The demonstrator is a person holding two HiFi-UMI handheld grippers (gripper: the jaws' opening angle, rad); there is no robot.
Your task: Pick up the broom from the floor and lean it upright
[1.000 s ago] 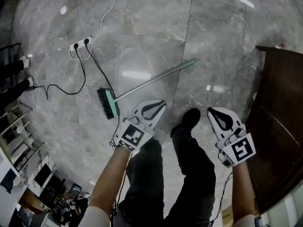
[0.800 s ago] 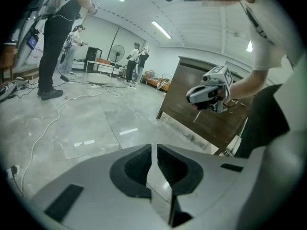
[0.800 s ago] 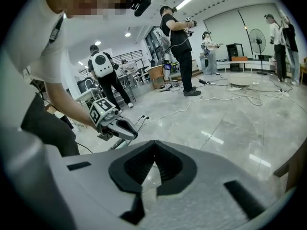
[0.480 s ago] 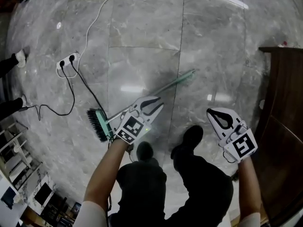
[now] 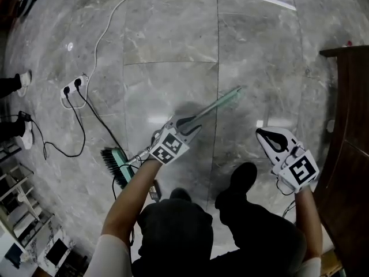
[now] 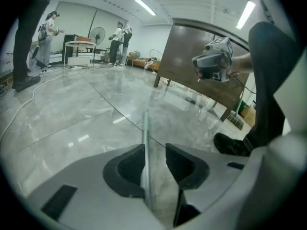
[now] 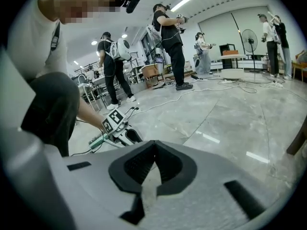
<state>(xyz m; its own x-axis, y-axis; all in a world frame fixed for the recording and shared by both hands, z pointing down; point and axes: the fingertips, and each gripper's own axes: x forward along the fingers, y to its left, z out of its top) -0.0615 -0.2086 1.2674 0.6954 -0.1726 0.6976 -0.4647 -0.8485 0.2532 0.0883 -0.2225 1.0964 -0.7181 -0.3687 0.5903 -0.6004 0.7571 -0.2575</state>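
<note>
The broom lies flat on the grey marble floor, its green brush head (image 5: 115, 165) at the lower left and its thin metal handle (image 5: 218, 105) running up to the right. My left gripper (image 5: 187, 124) is down over the middle of the handle. In the left gripper view the handle (image 6: 146, 128) runs between the jaws along the left pad, with a gap to the right pad. The left gripper (image 6: 154, 147) is opening. My right gripper (image 5: 271, 140) hangs to the right, apart from the broom. The right gripper (image 7: 154, 143) is shut and holds nothing.
A power strip (image 5: 74, 85) with black cables and a white cable (image 5: 109, 22) lies to the left of the broom. A dark wooden cabinet (image 5: 351, 126) stands at the right edge. The person's shoe (image 5: 243, 175) is between the grippers. Other people stand far off (image 7: 170, 42).
Both grippers have sunk toward the floor as the person crouched. The left gripper came down from beside the brush end onto the broom's handle.
</note>
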